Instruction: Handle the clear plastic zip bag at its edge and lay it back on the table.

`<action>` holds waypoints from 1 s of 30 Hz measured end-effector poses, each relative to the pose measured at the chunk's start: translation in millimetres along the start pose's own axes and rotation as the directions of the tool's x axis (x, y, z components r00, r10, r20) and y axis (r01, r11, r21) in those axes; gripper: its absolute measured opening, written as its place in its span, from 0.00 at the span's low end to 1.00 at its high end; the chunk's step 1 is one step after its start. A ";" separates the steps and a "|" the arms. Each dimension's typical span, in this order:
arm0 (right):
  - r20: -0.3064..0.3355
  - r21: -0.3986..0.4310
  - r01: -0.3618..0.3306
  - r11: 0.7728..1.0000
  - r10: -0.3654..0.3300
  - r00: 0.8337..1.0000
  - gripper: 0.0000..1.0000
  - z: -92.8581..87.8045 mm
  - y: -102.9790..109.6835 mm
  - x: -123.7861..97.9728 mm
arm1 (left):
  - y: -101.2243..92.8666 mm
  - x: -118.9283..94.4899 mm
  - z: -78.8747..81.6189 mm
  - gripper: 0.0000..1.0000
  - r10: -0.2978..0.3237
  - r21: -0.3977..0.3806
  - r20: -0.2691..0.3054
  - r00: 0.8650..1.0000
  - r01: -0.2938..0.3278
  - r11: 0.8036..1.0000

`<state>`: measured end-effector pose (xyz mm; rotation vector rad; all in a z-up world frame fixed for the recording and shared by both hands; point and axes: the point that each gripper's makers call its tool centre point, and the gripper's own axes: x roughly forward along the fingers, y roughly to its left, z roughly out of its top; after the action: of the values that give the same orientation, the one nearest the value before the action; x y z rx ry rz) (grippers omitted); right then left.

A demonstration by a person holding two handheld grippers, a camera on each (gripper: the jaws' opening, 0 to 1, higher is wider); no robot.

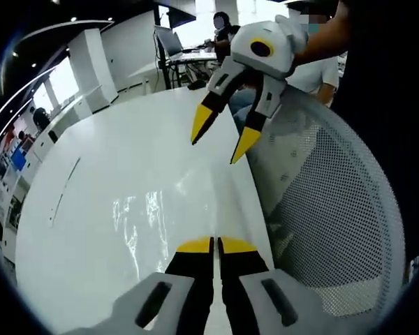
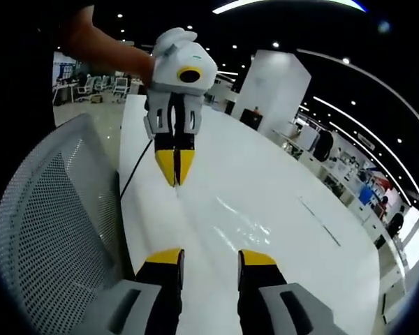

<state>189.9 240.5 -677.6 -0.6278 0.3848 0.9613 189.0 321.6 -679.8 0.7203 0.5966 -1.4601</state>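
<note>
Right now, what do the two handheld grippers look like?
Both match: the left gripper and the right gripper have glossy white moulded bodies, a yellow oval with a black centre on top, black fingers and yellow wedge fingertips. Light grey slotted housings sit at the finger bases.

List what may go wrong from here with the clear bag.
1. The left tool seems shut on the zip bag near the rim of the table. Let go here, the slick film may slide off toward the mesh chair.
2. The right tool hangs open above the table, so a single pinch holds the bag, and it may fold or crease when laid down.
</note>
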 end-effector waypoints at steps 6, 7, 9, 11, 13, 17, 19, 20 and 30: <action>-0.017 -0.026 -0.015 1.000 0.015 1.000 0.20 -2.3 1.9 4.9 | -1.5 -1.2 6.8 0.00 -0.010 0.013 0.011 1.000 0.010 1.000; -0.016 -0.029 -0.017 0.999 0.016 1.000 0.18 -2.0 2.1 5.2 | -2.1 -1.6 8.2 0.00 -0.013 0.014 0.013 1.000 0.012 1.000; -0.015 -0.037 -0.017 0.999 0.016 1.000 0.13 -1.2 2.3 5.7 | -3.1 -2.0 10.9 0.00 -0.018 0.014 0.019 1.000 0.018 1.000; -0.011 -0.038 -0.018 0.999 0.018 1.000 0.09 0.3 2.8 6.6 | -4.3 -2.2 13.7 0.00 -0.022 0.017 0.023 0.999 0.022 1.000; -0.010 -0.041 -0.021 0.999 0.021 1.000 0.07 1.6 3.6 6.9 | -5.0 -2.0 15.0 0.00 -0.027 0.016 0.024 0.999 0.027 1.000; -0.010 -0.049 -0.027 0.998 0.026 1.000 0.01 2.1 4.8 7.6 | -4.5 -1.7 16.1 0.00 -0.029 0.014 0.029 0.999 0.029 0.999; -0.012 -0.047 -0.031 0.998 0.030 0.999 0.01 1.8 5.7 8.0 | -3.8 -1.8 15.6 0.00 -0.028 0.013 0.028 0.999 0.028 1.000; -0.011 -0.046 -0.032 0.998 0.032 0.999 0.01 1.8 6.1 8.1 | -4.0 -1.8 15.3 0.00 -0.030 0.011 0.027 0.999 0.030 0.999; -0.019 -0.058 -0.058 0.997 0.057 0.998 0.00 2.8 11.2 11.3 | -1.6 -3.9 10.0 0.01 0.000 0.023 0.031 1.000 0.000 1.000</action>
<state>186.4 254.1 -685.5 -0.6820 0.3928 1.0260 186.6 316.8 -670.3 0.7144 0.5567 -1.4776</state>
